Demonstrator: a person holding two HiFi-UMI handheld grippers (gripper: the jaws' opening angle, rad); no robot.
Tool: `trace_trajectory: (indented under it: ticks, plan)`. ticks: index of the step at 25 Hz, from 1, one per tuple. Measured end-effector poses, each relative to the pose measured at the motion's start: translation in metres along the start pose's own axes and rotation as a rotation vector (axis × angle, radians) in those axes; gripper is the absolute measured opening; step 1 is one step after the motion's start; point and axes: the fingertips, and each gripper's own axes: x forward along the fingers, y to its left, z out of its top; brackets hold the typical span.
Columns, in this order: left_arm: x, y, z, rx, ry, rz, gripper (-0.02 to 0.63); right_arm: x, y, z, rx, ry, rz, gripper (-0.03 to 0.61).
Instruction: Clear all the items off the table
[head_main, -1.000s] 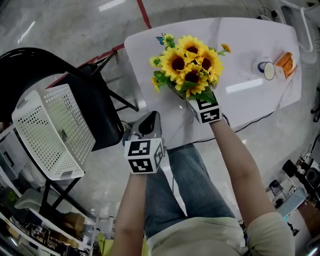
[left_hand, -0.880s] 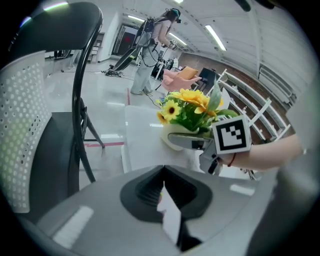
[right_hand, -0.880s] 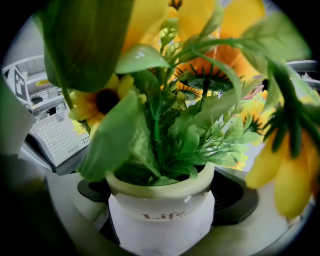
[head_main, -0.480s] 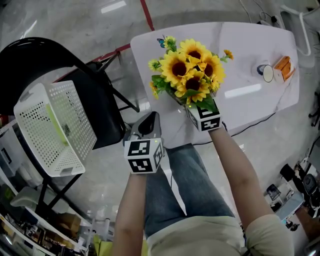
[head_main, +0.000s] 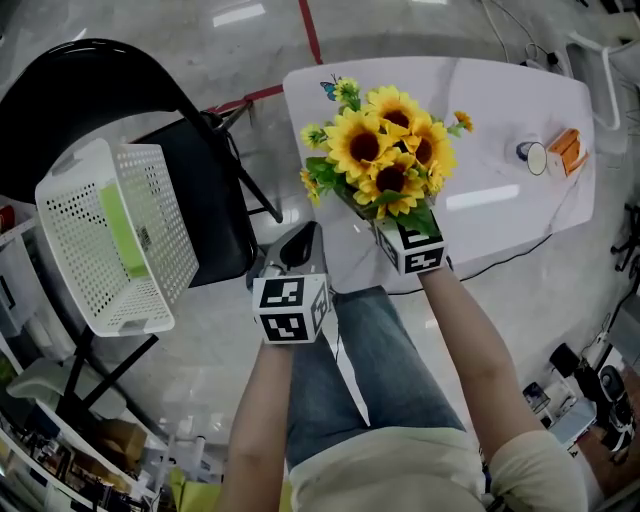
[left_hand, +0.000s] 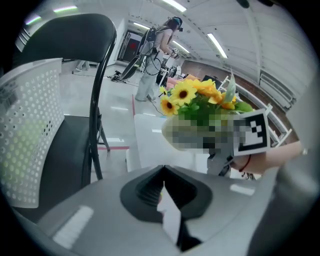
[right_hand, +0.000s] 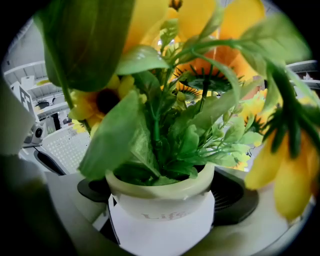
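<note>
Right gripper view: a cream pot (right_hand: 161, 195) of yellow sunflowers (right_hand: 97, 102) and green leaves, pinched by the right gripper (head_main: 395, 225); left gripper (left_hand: 162, 192) pressed together, empty.

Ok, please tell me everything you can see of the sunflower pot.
The sunflower pot is small, white and ceramic-looking, with a pale greenish rim and faint grey lettering. It holds yellow sunflowers with dark centres and green leaves, likely artificial. It stands upright, clamped between the jaws of the right gripper, above the near edge of the white table.
</note>
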Motion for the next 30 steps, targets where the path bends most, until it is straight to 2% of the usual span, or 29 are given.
trace_trajectory:
  ticks: [8, 15, 30]
  plan:
    - [-0.011, 0.016, -0.006, -0.031, -0.026, 0.004, 0.009, -0.009, 0.031, 0.014, -0.021, -0.014, 0.033, 0.597]
    - [-0.045, 0.045, -0.012, -0.041, -0.037, -0.005, 0.009, -0.014, 0.077, 0.029, -0.028, -0.016, 0.026, 0.597]
    - [-0.079, 0.063, -0.011, -0.042, -0.037, 0.010, 0.009, -0.030, 0.104, 0.059, 0.008, -0.039, 0.003, 0.596]
